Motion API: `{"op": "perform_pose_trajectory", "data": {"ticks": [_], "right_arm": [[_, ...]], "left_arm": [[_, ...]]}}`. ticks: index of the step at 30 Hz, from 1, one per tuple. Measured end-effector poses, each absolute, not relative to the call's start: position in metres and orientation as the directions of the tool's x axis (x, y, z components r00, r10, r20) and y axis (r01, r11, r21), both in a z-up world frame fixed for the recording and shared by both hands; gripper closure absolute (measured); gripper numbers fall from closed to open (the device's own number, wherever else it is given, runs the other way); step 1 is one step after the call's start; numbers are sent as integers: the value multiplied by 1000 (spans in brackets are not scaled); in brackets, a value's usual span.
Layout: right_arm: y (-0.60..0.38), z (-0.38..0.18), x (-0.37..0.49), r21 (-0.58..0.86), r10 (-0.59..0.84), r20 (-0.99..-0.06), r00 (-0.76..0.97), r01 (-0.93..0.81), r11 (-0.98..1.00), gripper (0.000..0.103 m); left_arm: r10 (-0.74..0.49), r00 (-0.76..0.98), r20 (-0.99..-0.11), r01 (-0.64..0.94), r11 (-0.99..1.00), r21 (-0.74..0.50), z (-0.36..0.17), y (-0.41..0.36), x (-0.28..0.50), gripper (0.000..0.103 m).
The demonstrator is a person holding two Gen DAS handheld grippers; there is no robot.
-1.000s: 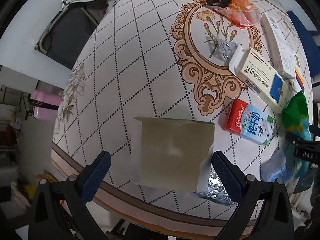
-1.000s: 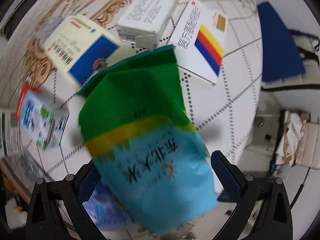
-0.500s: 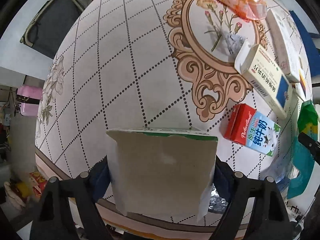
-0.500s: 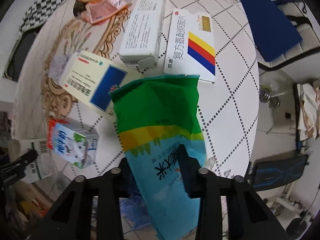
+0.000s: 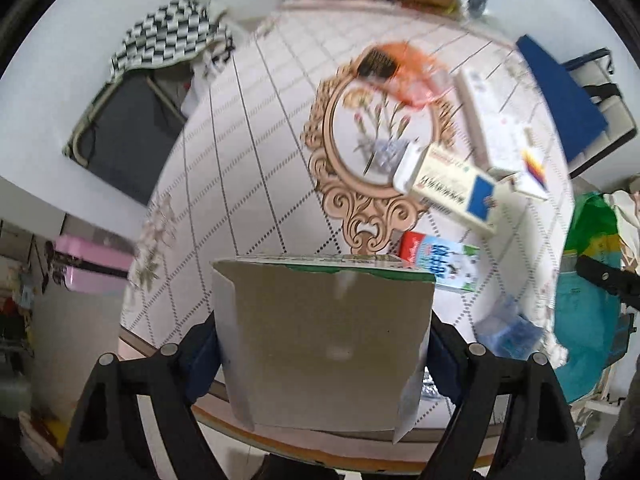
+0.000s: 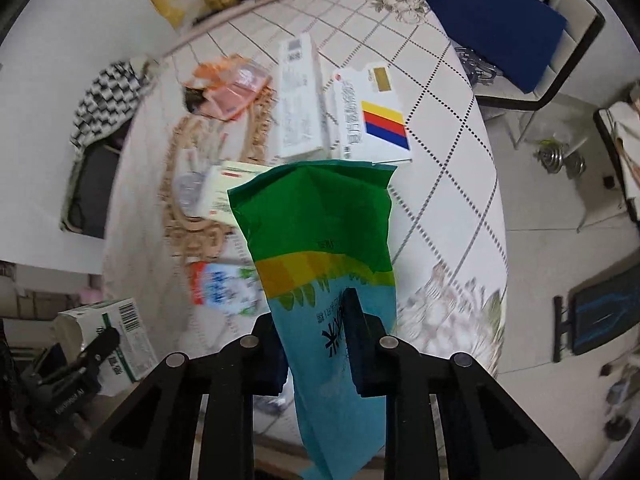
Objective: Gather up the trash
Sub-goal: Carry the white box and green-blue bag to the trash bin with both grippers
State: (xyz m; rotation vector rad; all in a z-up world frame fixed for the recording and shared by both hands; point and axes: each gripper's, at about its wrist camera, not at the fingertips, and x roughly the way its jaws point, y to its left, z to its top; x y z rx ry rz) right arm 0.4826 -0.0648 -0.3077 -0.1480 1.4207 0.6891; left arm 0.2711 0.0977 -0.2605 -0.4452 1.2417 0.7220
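My left gripper (image 5: pixel 324 344) is shut on a grey cardboard box (image 5: pixel 324 340) with a green edge, held up above the near edge of the round table (image 5: pixel 248 168). The box also shows in the right wrist view (image 6: pixel 116 332). My right gripper (image 6: pixel 316 344) is shut on a green, yellow and blue plastic bag (image 6: pixel 320 240), lifted off the table; the bag also shows in the left wrist view (image 5: pixel 588 280). Other trash lies on the table: a red and blue milk carton (image 5: pixel 440 260), a white and blue medicine box (image 5: pixel 452 188), an orange wrapper (image 5: pixel 404 68).
More flat medicine boxes (image 6: pixel 300 100) and one with a yellow-red-blue stripe (image 6: pixel 372 120) lie at the far side. A blue crumpled bag (image 5: pixel 508 328) lies near the table edge. A blue-seated chair (image 6: pixel 500 20) stands to the right, a checkered cloth (image 5: pixel 168 36) to the left.
Both grippers have risen and pulled back from the table with the box and the bag in them. The right gripper has closed tighter on the bag.
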Motion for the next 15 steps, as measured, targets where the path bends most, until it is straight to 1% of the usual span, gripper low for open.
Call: {"op": "perform_pose_trajectory", "data": {"ticks": [7, 11, 15], "right_arm": [[-81, -256, 407, 347, 430, -901, 50, -511, 787, 79], [-99, -236, 342, 357, 457, -884, 101, -485, 799, 79], [-121, -231, 277, 353, 451, -880, 146, -434, 829, 79]], "left_arm": [[257, 272, -927, -632, 774, 30, -217, 73, 221, 19], [248, 331, -911, -571, 821, 16, -208, 61, 184, 19], [213, 370, -904, -513, 858, -8, -206, 52, 137, 19]]}}
